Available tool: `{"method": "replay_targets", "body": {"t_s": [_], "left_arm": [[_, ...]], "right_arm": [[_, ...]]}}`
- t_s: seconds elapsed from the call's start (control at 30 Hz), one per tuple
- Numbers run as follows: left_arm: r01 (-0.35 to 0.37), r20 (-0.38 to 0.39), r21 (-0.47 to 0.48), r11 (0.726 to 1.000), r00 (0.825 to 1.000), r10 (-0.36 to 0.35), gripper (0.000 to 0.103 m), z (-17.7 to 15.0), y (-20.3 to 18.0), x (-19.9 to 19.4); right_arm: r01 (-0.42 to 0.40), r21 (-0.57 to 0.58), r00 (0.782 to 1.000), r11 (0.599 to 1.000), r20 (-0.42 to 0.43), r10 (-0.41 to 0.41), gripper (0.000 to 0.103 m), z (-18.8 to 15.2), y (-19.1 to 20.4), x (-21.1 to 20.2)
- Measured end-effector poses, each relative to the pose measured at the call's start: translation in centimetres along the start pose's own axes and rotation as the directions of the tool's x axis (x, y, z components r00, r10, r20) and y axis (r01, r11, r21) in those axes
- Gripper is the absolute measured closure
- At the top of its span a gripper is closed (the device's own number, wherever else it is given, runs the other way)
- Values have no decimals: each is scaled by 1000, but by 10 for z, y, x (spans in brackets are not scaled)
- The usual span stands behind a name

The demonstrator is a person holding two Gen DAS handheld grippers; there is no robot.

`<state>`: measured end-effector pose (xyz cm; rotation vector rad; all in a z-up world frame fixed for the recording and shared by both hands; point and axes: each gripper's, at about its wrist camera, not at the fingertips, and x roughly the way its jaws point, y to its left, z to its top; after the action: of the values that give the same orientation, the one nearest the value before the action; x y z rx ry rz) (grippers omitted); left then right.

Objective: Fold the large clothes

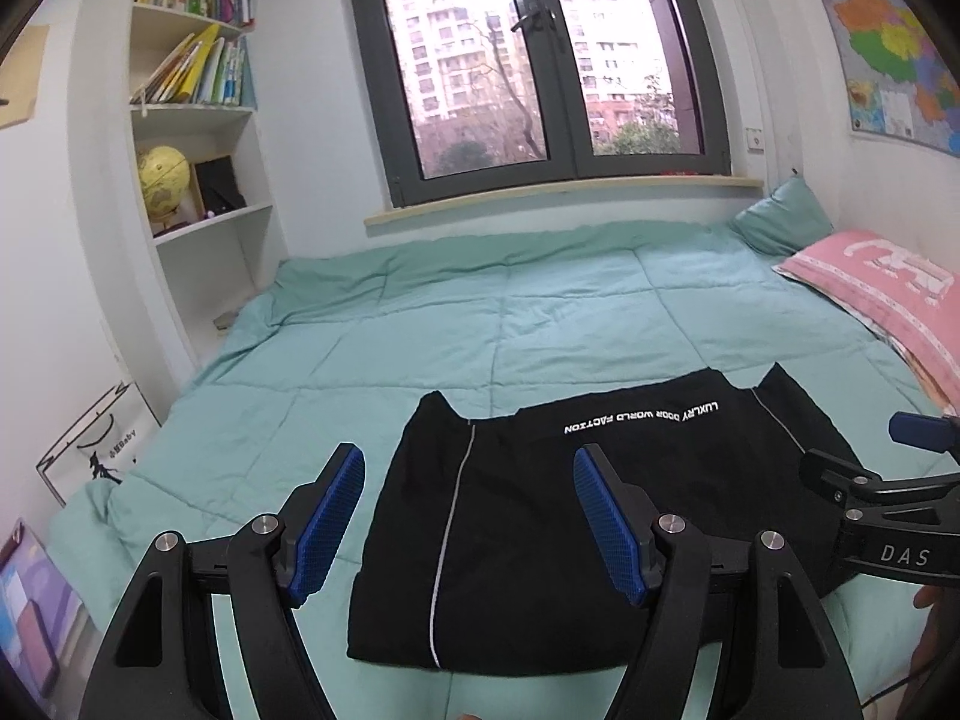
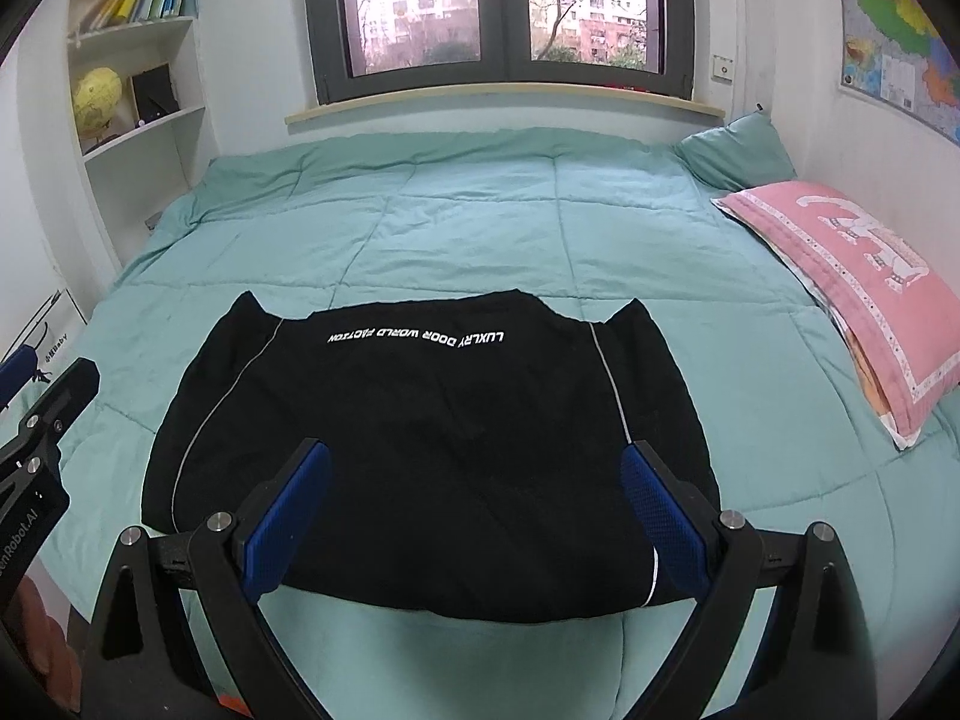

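A black fabric garment with thin pale piping and a line of white lettering (image 2: 432,420) lies folded into a broad flat rectangle on the near part of a bed covered by a mint-green quilted blanket (image 2: 456,228). In the right wrist view the lettering runs across the far edge of the garment and reads upside down; the near folded edge sits close to the blanket's front border.

The left tongs (image 1: 468,480), black arms with blue ribbed pads, stand wide apart above the left half of the garment, with nothing between the pads. The right tongs (image 2: 474,468), of the same build, also stand wide, framing the near middle of the garment; the pads do not press on the cloth.

A pink printed pillow (image 2: 852,276) rests at the right side of the bed, with a mint-green pillow (image 2: 738,150) behind it against the wall. A dark-framed two-pane window (image 1: 540,60) fills the far wall above a pale sill. White wall shelves (image 1: 198,108) at left carry upright books and a yellow globe (image 1: 162,177). A coloured wall map (image 1: 894,42) hangs at right.
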<state>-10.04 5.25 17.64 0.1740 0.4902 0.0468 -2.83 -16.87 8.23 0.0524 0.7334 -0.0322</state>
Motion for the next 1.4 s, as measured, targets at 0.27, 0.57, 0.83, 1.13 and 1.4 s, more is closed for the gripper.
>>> {"method": "replay_targets", "body": {"t_s": [0.27, 0.57, 0.83, 1.13, 1.4], "left_arm": [[-1, -42, -7, 1000, 999, 1, 29, -2, 1, 10], [-5, -65, -6, 1000, 998, 5, 29, -4, 2, 18], [-7, -72, 3, 1000, 997, 7, 29, -6, -2, 20], [-8, -81, 10, 1000, 997, 9, 29, -8, -7, 22], [7, -97, -1, 1000, 995, -7, 29, -8, -6, 25]], "right_arm": [[-3, -13, 1000, 1000, -16, 3, 5, -2, 6, 3], [-9, -10, 1000, 1000, -30, 8, 5, -2, 3, 8], [-15, -6, 999, 1000, -51, 15, 5, -5, 4, 15], [-17, 2, 997, 1000, -69, 17, 5, -8, 2, 21], [-29, -9, 997, 1000, -78, 28, 5, -9, 5, 26]]}}
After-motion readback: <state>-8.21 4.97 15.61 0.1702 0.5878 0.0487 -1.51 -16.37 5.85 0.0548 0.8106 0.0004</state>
